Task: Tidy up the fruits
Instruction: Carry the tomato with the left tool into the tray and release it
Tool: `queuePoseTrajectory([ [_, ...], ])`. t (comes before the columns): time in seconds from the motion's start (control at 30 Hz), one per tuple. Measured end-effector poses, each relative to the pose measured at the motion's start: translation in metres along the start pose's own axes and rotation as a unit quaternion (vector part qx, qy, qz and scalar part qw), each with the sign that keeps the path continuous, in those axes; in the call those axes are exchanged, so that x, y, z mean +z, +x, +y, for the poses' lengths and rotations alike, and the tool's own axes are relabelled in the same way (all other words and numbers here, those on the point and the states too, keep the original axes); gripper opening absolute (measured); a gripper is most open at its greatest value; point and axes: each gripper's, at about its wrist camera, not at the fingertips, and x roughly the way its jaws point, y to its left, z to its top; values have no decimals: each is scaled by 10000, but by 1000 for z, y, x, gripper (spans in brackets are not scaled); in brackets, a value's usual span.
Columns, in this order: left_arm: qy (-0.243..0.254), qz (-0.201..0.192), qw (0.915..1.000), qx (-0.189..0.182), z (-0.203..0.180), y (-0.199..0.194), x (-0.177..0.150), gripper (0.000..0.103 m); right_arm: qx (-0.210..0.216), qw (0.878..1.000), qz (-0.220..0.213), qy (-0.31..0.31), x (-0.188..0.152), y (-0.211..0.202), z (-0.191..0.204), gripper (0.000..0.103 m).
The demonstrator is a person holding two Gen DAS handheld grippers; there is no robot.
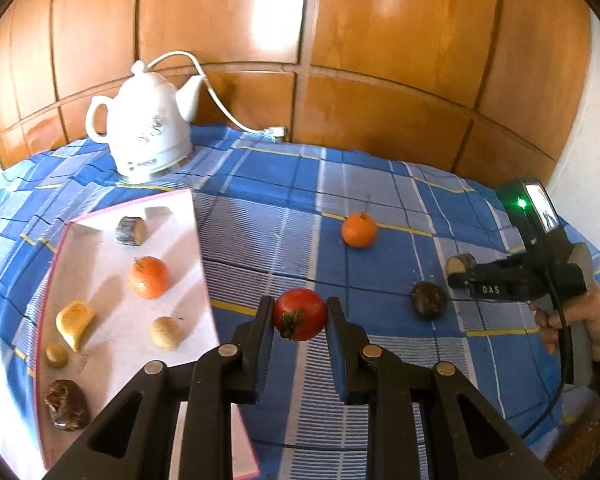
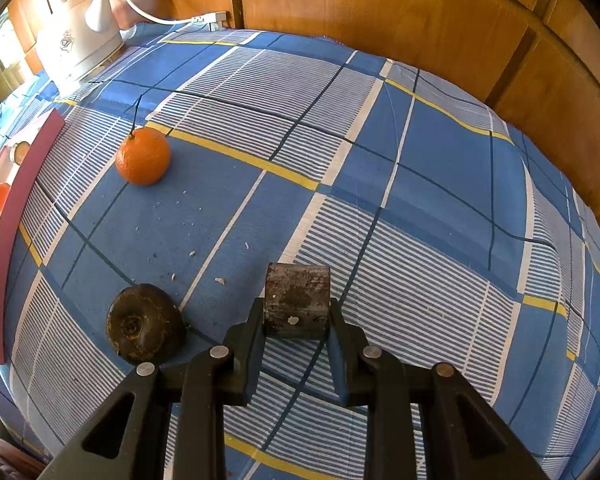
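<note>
Step in hand: I carry the red fruit [image 1: 300, 314] toward the white tray [image 1: 188, 216] at the left of the left wrist frame; I judge it best to keep it level, clear the tray's pink rim, and lower it onto a bare patch beside the orange on the tray [image 1: 148, 277]
Left gripper [image 1: 300, 316]: clenched on the red fruit, one pad on each side, low centre of the frame, the fruit lifted off the cloth
Right gripper [image 2: 297, 312]: clamped on the brown cut piece [image 2: 297, 300], low centre of the right wrist frame; I cannot tell whether the piece rests on the checked cloth [image 2: 420, 160]
Grip advice: I would not squeeze the red fruit harder, since it looks soft
Dark round fruit [image 2: 145, 323]: on the cloth, just left of the right gripper, untouched
Loose orange [image 2: 143, 156]: farther back, upper left of that frame, well apart from both grippers
White kettle [image 1: 148, 128]: far back, upper left, beyond the tray, clear of my path
</note>
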Motion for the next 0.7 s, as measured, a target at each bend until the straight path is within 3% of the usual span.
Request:
queuePoseTrajectory([
  [0.43,-311,-143,9989,328,34,-6,4,25,-20,10000,4,-14,0,-1,0,28],
  [0.7,-946,167,9935,611,104,19,24,26,-33,10000,3,-42,0,-1,0,28],
])
